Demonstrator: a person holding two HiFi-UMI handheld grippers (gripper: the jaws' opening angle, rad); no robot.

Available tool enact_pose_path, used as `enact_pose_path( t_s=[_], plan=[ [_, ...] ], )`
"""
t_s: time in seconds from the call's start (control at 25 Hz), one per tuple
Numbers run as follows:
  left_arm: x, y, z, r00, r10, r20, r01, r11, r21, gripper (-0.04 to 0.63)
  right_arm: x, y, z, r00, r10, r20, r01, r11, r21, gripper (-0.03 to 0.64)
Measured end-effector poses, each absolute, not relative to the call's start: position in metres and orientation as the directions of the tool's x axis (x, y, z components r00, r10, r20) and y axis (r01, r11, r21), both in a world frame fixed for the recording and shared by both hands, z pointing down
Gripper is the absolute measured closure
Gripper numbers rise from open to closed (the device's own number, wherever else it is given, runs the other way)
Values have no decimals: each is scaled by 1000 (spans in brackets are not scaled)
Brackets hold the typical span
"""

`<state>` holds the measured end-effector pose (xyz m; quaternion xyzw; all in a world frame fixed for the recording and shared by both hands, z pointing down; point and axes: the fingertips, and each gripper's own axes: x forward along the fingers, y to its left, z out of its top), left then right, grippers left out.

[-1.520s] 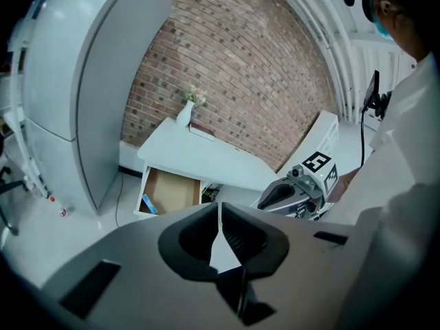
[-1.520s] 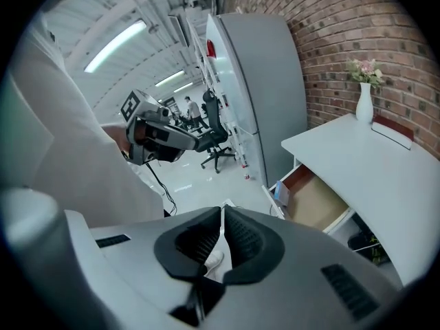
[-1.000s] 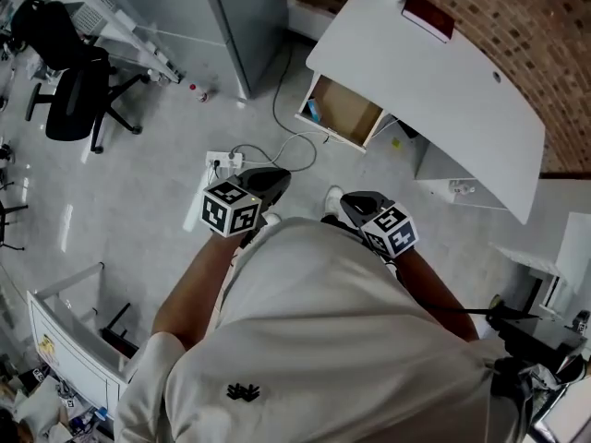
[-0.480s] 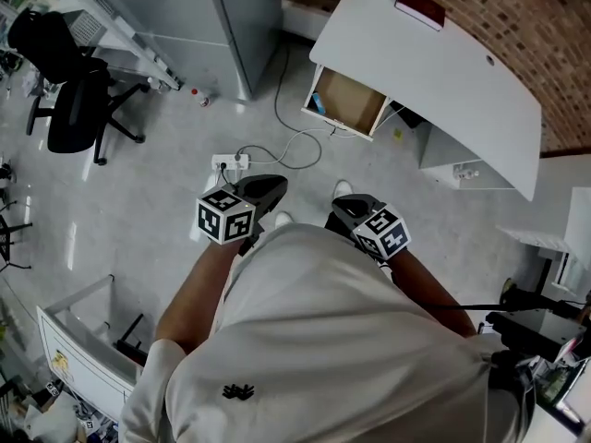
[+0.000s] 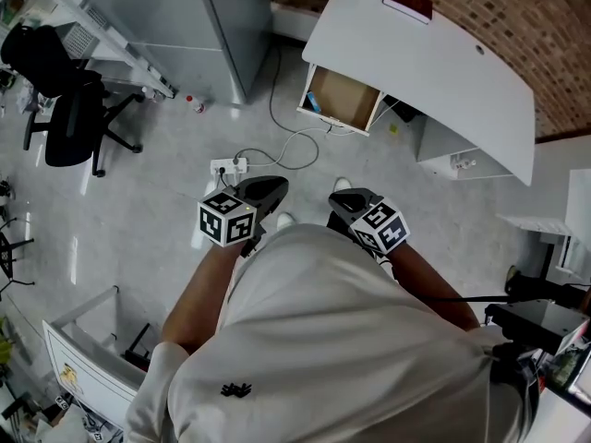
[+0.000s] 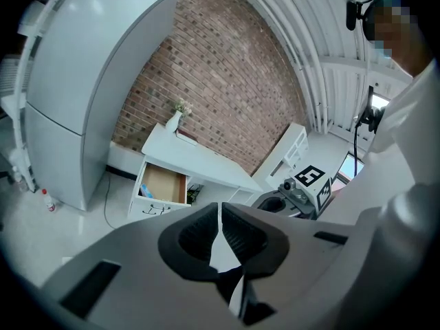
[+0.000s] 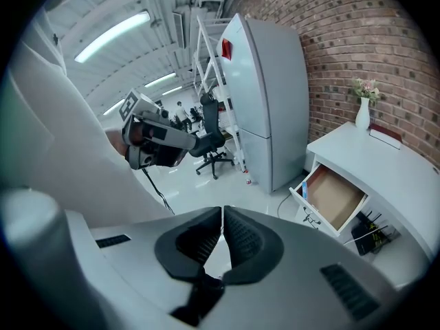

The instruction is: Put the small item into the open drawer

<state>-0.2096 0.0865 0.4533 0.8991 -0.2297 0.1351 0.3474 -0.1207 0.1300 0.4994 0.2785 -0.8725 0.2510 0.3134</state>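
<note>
The white desk (image 5: 434,63) stands against a brick wall (image 5: 554,35) on a shiny grey floor (image 5: 166,173). Its open drawer (image 5: 343,100) has a small blue thing (image 5: 315,103) inside. The left gripper (image 6: 221,208) and right gripper (image 7: 223,212) are closed up tight and empty, far from the desk.

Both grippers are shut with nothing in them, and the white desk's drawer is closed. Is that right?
No. The drawer is pulled open, its brown inside showing in the head view. The left gripper and right gripper are indeed shut with nothing in them.
</note>
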Motion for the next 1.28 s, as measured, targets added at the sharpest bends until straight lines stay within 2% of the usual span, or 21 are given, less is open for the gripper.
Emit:
enact_pose_path(
  t_s=[1.28],
  plan=[
    [-242,129,448,834,-366,413,-545,-666,510,560,-141,156,481,-646,-371,667,-624,760,-181,584]
  ],
)
